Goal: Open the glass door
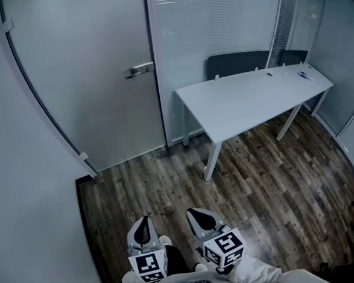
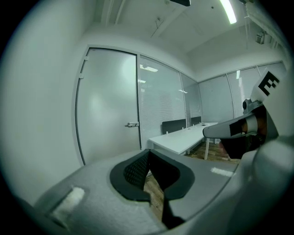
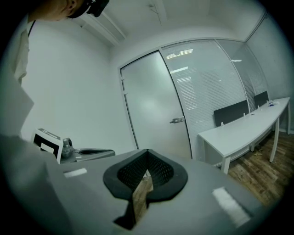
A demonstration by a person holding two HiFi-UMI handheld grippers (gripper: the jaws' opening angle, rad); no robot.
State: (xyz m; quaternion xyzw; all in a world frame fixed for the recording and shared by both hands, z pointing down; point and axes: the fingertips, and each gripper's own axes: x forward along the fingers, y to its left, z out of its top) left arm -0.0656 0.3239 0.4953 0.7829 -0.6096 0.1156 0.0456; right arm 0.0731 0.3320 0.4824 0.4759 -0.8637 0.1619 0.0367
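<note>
Plainly the task has hardly begun: the frosted glass door [image 1: 94, 83] stands closed in its frame at the far left of the room, and neither gripper is anywhere near it. Its metal lever handle [image 1: 139, 69] sits at the door's right edge, beside the glazed partition with blinds [image 1: 217, 26], and nothing touches it.

In the head view the left gripper [image 1: 144, 222] and the right gripper [image 1: 200, 218] are held low and close to the person's body, side by side over the wooden floor [image 1: 167, 181], both aimed roughly toward the door. A wide stretch of bare floor lies between them and the threshold.

The left gripper view shows its pads pressed together at the tips with nothing between them; the door and handle [image 2: 132, 124] appear well ahead. The right gripper view shows the same: tips meeting, only a sliver of floor visible lower down, nothing held, the handle [image 3: 177, 120] far off.

A white surface [image 1: 252, 99] with dark chairs [image 1: 238, 63] behind it stands to the right, clear of the path.

Everything remains to be done, as I judge it: close the distance, get a gripper onto the lever, press it down, and swing the door open
</note>
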